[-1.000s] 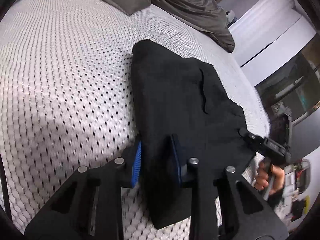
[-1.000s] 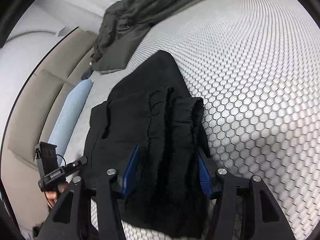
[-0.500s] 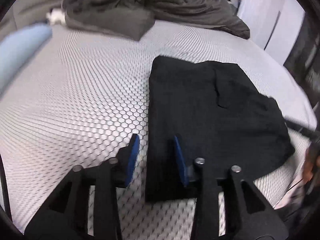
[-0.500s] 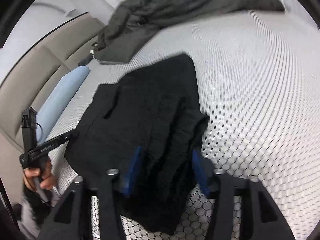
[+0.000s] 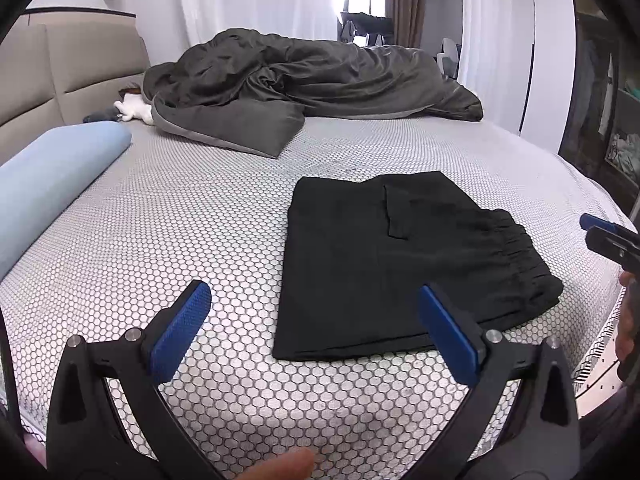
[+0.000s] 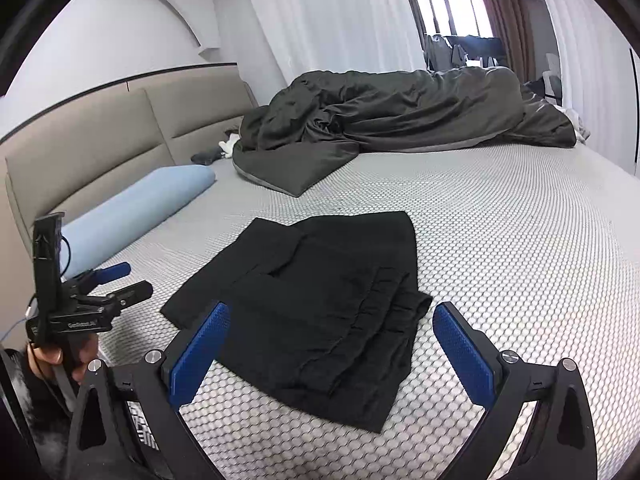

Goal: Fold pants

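The black pants (image 5: 380, 260) lie folded in a flat rectangle on the honeycomb-patterned mattress (image 5: 200, 220), with the elastic waistband on the right. My left gripper (image 5: 312, 294) hovers in front of their near left corner, its jaws opening wide, and nothing sits between the blue pads (image 5: 180, 332). In the right wrist view the pants (image 6: 320, 280) lie just beyond my right gripper (image 6: 331, 309). Its jaws are also opening wide and touch no cloth. A hand holds the left gripper (image 6: 134, 279) at that view's left edge. The right gripper (image 5: 600, 236) shows at the left wrist view's right edge.
A crumpled dark grey duvet (image 5: 312, 88) fills the far side of the bed. A light blue bolster (image 5: 52, 176) lies along the beige headboard (image 5: 80, 68). White curtains and a window stand behind, and the bed's near edge runs just below the grippers.
Both grippers let go of the pants, spread their jaws wide and drew back and up. The pants now lie flat and folded on the mattress.
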Tool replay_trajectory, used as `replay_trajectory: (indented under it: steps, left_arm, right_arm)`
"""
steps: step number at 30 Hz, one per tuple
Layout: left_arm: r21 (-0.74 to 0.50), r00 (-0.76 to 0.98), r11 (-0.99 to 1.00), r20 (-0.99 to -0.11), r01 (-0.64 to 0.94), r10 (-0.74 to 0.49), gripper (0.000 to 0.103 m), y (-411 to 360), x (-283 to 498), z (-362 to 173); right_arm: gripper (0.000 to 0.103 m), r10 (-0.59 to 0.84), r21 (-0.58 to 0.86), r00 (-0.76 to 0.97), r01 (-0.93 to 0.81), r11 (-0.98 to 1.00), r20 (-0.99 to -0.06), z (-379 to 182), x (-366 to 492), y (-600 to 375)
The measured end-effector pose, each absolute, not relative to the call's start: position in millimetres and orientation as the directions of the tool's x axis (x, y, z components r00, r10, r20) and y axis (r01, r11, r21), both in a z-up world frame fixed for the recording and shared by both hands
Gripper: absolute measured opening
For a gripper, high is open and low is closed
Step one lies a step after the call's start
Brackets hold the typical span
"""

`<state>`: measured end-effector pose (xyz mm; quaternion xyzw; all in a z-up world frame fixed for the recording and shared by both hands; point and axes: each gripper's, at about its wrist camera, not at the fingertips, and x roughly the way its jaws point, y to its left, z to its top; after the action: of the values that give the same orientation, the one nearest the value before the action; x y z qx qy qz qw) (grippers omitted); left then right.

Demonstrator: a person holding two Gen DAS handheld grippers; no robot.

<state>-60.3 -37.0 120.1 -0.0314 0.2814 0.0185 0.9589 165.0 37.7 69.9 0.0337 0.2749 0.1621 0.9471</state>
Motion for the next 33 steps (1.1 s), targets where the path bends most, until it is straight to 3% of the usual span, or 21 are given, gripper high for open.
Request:
replay_trajectory:
  steps: [6,33]
  left_arm:
    - [-0.081,0.836,0.995,-0.548,-0.053,0.000,0.102,-35.5,-58.0,112.2]
    - [-0.039,0.849,0.999,-0.529,-0.010,-0.012,0.102,-40.1,-58.8,111.1]
  right_arm:
    - [0.103,0.280,0.093,0.826,-0.269,0.959,-0.489,63.1,157.4,48.2]
    - [0.103,0.262,0.101,0.857,-0.243,0.965,-0.443,70.2,118.8,19.9]
